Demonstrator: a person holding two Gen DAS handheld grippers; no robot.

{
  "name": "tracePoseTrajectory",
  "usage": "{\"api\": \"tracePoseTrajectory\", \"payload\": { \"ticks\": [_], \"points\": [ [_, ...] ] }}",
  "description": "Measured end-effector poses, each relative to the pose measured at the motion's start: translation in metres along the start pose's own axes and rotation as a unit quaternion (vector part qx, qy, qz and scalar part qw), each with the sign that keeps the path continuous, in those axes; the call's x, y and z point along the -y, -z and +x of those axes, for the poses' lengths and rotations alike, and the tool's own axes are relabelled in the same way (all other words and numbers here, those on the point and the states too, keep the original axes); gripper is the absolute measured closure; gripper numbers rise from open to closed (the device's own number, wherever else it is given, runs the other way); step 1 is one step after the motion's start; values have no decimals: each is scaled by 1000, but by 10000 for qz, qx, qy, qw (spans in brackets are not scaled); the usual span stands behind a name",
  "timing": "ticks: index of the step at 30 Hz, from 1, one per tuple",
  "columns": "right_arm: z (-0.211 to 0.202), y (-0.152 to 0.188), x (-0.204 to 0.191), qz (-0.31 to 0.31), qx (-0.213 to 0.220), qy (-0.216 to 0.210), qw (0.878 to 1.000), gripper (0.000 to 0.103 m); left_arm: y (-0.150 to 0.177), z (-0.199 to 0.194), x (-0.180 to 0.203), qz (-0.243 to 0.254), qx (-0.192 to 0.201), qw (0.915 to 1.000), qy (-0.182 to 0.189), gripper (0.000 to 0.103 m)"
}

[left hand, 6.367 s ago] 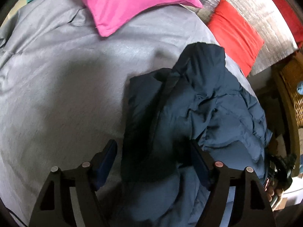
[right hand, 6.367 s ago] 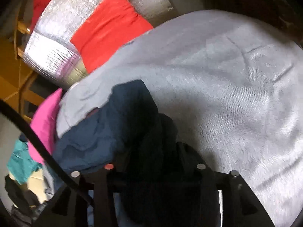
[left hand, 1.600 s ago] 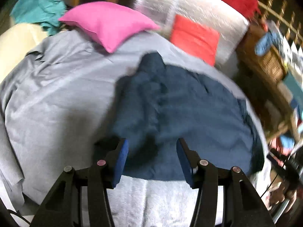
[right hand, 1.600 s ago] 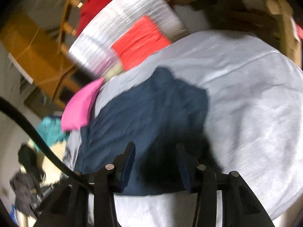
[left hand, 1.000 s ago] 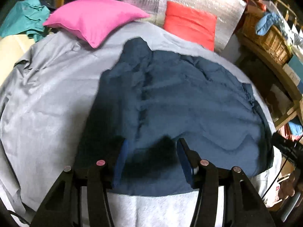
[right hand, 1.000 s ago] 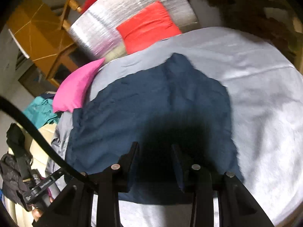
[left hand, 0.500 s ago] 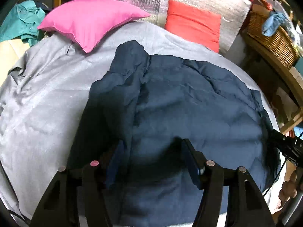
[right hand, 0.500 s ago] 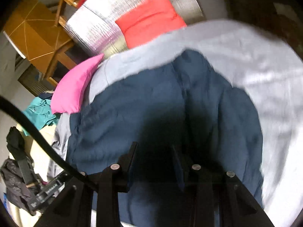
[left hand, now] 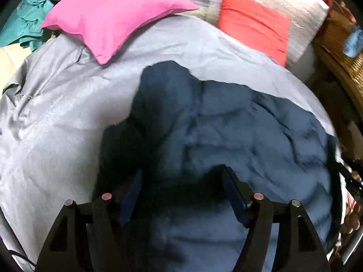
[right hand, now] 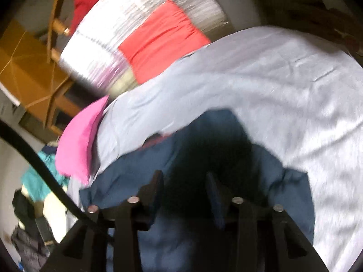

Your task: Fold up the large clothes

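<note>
A navy puffer jacket (left hand: 238, 131) lies spread on the grey bedsheet (left hand: 56, 113), its hood end pointing toward the pillows. My left gripper (left hand: 181, 192) is open, its blue-padded jaws straddling the jacket's near edge just above the fabric. In the right wrist view the same jacket (right hand: 140, 172) looks bunched and partly raised over the sheet (right hand: 283, 86). My right gripper (right hand: 183, 192) hangs right over dark fabric with its jaws apart; whether they pinch any cloth is hidden in shadow.
A pink pillow (left hand: 113, 15) and a red pillow (left hand: 254, 27) lie at the bed's far side against a silver quilted headboard (right hand: 136, 22). A wicker basket (left hand: 340, 36) stands at the right. Teal clothes (left hand: 25, 20) lie at the far left.
Both grippers have come lower and closer to the jacket over the last second. In the right view the jacket's near side has bunched up and moved toward the pillows.
</note>
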State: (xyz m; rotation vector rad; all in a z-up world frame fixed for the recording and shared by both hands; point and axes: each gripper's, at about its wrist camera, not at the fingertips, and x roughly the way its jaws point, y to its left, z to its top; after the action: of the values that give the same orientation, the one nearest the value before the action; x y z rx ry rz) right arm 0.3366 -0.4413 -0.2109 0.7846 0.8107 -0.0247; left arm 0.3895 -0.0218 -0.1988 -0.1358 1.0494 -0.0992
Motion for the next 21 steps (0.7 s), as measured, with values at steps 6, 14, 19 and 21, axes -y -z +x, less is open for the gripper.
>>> {"api": "tracePoseTrajectory", "payload": {
  "ticks": [6,14,19,21],
  "points": [
    [21,-4,19,353,-382,133,9986,49,-3,14,10,276,-124,9992,-251,30],
    [-56,31,-18,-591,227,-119,9979,49,18,-38,9,355,482,9970,-485,30],
    [-79,68,-42,-953,197,-381,9945,47,48,-72,13,557,963,9914,-688,30],
    [-76,85,-51,-1125,99,-321,9931,47,61,-80,15,688,1108,9886,-747,30]
  ]
}}
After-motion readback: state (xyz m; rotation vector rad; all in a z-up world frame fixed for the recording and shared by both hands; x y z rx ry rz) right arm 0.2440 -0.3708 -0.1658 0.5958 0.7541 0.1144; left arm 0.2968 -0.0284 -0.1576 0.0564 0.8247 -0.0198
